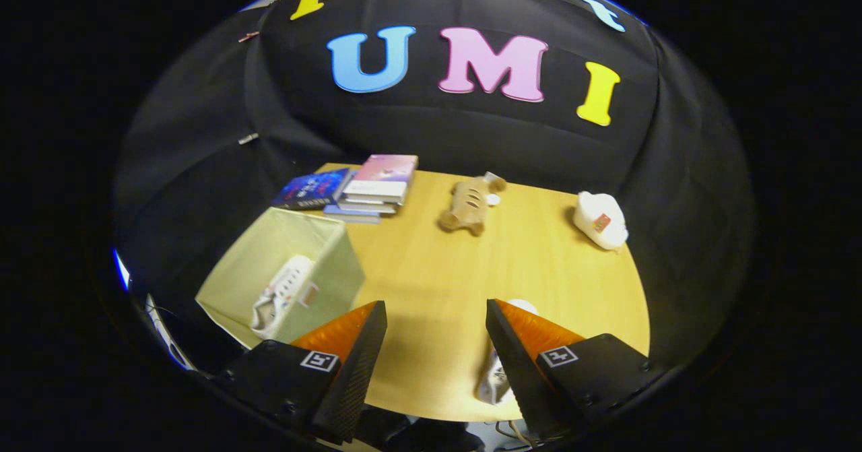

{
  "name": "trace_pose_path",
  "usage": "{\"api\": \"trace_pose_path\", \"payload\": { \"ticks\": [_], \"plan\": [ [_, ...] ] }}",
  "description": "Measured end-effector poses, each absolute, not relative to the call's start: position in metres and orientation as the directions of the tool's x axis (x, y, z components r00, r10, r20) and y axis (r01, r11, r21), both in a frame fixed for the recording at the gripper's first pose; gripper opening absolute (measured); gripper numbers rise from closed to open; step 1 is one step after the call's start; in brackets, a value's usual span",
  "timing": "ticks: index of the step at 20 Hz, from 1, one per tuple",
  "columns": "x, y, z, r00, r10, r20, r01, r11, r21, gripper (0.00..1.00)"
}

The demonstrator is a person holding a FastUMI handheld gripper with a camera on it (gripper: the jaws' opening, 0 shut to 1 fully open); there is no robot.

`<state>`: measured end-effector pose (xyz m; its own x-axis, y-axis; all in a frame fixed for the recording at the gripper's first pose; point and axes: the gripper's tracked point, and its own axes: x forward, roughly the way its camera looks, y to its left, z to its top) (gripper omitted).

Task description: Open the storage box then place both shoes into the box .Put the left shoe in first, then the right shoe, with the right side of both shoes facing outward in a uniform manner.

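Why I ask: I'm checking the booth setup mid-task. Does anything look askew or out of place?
Little stands out. One white shoe lies in the open pale green fabric box; the second white shoe sits at the wooden table edge, partly behind a finger of the open gripper. The stacked books are fanned unevenly.

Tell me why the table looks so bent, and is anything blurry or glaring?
Gripper view: the fisheye lens bows the wooden table into a curve; light is even, with a soft sheen on the wood; the open gripper casts faint shadow; the shoe in the storage box and the second shoe by the right finger look soft.
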<state>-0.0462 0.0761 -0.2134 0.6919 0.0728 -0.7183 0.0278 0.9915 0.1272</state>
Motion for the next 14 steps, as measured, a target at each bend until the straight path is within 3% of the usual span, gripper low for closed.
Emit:
{"api": "trace_pose_path", "payload": {
  "ticks": [3,9,14],
  "plan": [
    [-0.078,0.029,-0.251,0.622,-0.009,-0.783,0.058,0.998,0.035,0.92],
    [-0.112,0.001,-0.344,0.468,-0.019,-0.884,0.069,0.997,0.016,0.91],
    [-0.101,-0.017,-0.397,0.426,-0.05,-0.903,0.06,0.998,-0.027,0.87]
  ]
}}
